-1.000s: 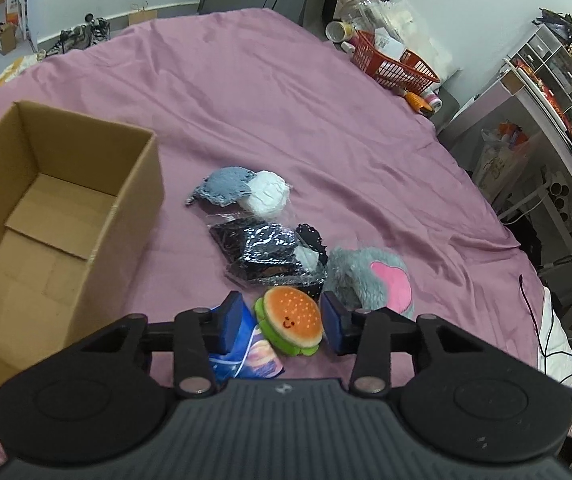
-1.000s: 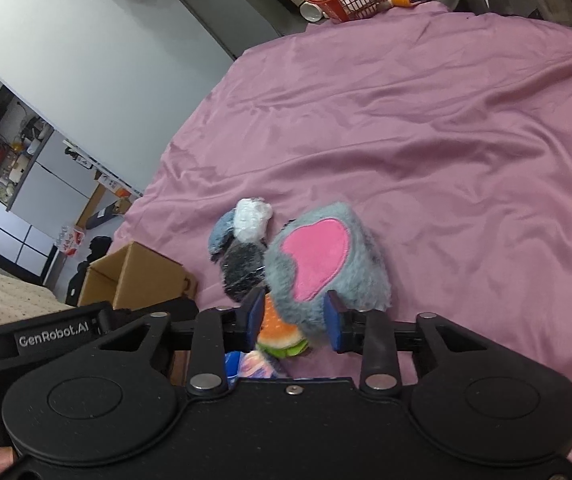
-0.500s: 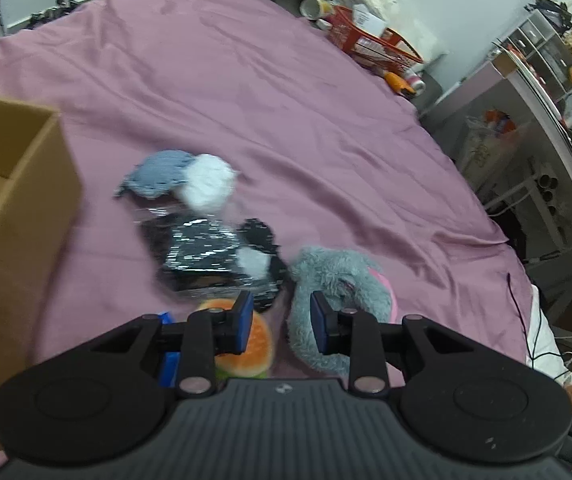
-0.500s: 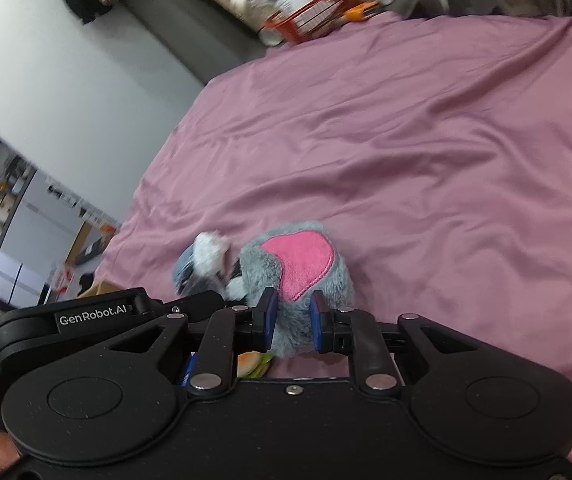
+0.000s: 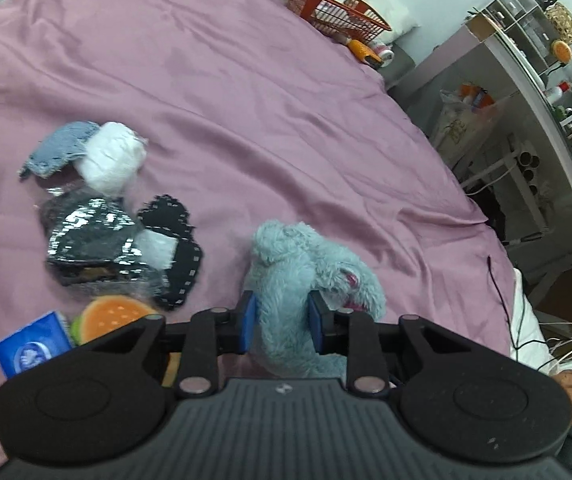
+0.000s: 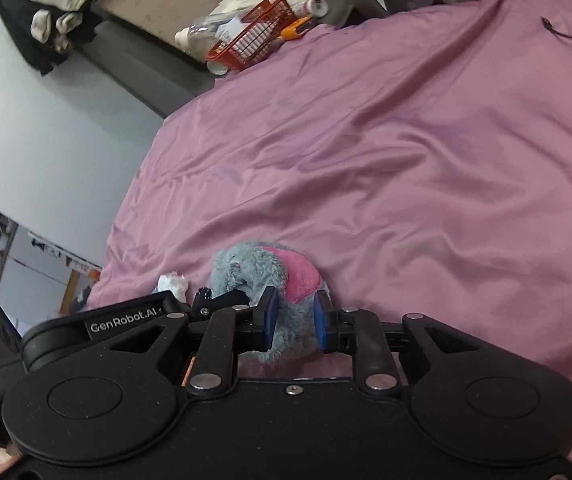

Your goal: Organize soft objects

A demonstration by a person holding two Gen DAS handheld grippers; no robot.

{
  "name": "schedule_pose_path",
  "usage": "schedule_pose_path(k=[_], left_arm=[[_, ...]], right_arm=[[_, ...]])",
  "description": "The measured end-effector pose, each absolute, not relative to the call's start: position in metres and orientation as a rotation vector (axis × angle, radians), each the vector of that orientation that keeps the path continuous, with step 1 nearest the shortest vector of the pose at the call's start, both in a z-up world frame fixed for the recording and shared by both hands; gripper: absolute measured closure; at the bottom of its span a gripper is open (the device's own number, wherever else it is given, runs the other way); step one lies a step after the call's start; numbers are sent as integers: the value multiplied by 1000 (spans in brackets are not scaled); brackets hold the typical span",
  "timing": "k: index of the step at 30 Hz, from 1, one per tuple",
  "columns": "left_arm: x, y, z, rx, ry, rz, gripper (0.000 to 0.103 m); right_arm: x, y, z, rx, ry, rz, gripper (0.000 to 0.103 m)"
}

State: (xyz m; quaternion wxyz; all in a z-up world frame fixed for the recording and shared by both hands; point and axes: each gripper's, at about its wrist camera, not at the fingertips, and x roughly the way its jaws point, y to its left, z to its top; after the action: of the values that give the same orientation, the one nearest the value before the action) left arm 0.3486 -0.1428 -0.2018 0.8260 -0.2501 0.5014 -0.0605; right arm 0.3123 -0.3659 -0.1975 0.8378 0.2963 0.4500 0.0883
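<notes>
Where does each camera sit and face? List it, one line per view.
Left wrist: on the left tool, facing across the bed to a red basket; its blue fingers pinch the grey plush.
Right wrist: on the right tool, facing the same basket; the left tool shows.
Shared: plush, bed, basket.

Grey plush toy [image 5: 286, 264] between the left gripper [image 5: 281, 322] pads is looking shaggy, matt, with a pink terry patch [image 6: 300, 276]; bedsheet [image 5: 245, 100] ahead of the fingers is showing smooth cloth with a satin sheen; left of the fingers, black bag [image 5: 89, 236] is glinting like glossy crinkled plastic; gripper bodies are reading as matt black plastic.
</notes>
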Motion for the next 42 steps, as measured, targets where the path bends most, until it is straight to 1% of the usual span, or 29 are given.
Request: schedule_pose_path(k=[6, 10, 13, 14, 18, 24, 42], left_arm=[[350, -147, -202, -539, 1059, -138, 83], [346, -147, -201, -540, 1050, -140, 86], [342, -146, -201, -551, 1048, -144, 88], [341, -146, -200, -549, 1047, -141, 88], [333, -143, -189, -551, 1019, -131, 89], [321, -131, -166, -538, 975, -132, 89], [273, -52, -111, -592, 874, -83, 89]], right_arm=[[315, -372, -197, 710, 906, 226, 81], [319, -360, -200, 628, 936, 212, 81], [319, -359, -203, 608, 948, 192, 88], [318, -358, -202, 605, 946, 201, 89], [311, -355, -191, 607, 933, 227, 92], [299, -340, -168, 580, 905, 251, 92], [269, -264, -116, 510, 833, 355, 92]])
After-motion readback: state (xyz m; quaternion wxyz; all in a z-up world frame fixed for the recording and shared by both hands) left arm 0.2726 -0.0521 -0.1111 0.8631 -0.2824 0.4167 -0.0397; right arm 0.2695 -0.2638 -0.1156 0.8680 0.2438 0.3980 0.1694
